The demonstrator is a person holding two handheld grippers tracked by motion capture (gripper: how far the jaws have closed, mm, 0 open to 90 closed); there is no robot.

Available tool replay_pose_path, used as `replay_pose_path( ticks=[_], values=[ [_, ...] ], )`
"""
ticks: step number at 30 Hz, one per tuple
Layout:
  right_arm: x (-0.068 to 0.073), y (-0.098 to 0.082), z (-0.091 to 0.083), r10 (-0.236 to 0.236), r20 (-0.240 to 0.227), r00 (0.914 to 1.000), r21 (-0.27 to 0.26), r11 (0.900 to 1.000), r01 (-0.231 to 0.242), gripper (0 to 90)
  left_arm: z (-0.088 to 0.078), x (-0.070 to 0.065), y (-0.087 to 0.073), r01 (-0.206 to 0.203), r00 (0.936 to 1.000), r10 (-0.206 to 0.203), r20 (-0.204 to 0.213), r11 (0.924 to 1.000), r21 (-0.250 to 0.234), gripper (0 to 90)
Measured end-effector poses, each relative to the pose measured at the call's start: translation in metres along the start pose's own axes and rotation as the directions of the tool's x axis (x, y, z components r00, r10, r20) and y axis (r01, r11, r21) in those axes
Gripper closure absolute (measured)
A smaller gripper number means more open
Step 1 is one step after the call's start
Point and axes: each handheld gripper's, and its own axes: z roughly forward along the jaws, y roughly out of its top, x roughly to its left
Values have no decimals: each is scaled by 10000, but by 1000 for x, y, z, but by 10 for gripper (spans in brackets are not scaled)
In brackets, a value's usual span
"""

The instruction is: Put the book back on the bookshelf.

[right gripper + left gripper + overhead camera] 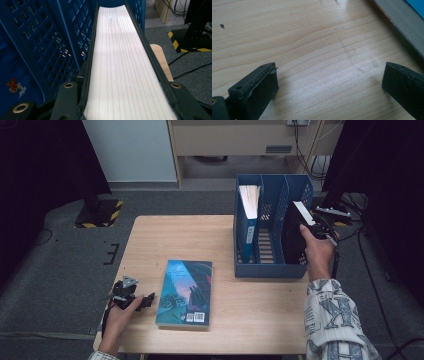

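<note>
A blue three-slot file rack (270,270) stands at the table's right side. My right gripper (312,227) is shut on a dark-covered book (295,232) that stands tilted in the rack's rightmost slot, white page edge up. In the right gripper view the jaws (123,97) clamp both covers of this book (120,55), with the rack's lattice wall (50,37) at its left. A blue illustrated book (185,292) lies flat near the front. My left gripper (148,300) rests open on the table just left of it; between its jaws (329,82) is bare wood, and the book's edge (402,22) lies beyond.
Another book (248,210) stands upright in the rack's leftmost slot; the middle slot holds nothing. The wooden table (175,240) has free room at the back left. A stand base with yellow-black stripes (100,212) sits on the floor beyond, and cables lie at the right.
</note>
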Motion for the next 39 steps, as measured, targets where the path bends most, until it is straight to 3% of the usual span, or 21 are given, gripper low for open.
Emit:
replay_pose_path(
  ticks=[13, 23, 29, 39],
  values=[
    [0, -12, -9, -37, -126, 9999, -48, 10000, 37, 505, 0, 0, 0, -1, 10000, 1, -15, 10000, 0, 0],
    [10, -12, -9, 113, -289, 9995, -201, 9997, -119, 439, 0, 0, 0, -14, 10000, 14, -13, 10000, 4, 0],
    [18, -7, -9, -144, -314, 9994, -343, 9993, 134, 408, 0, 0, 0, -12, 10000, 12, -13, 10000, 2, 0],
    [22, -8, -6, -209, -68, 9998, -268, 9994, 208, 453, 0, -1, 0, -11, 10000, 11, -14, 10000, 5, 0]
  ],
)
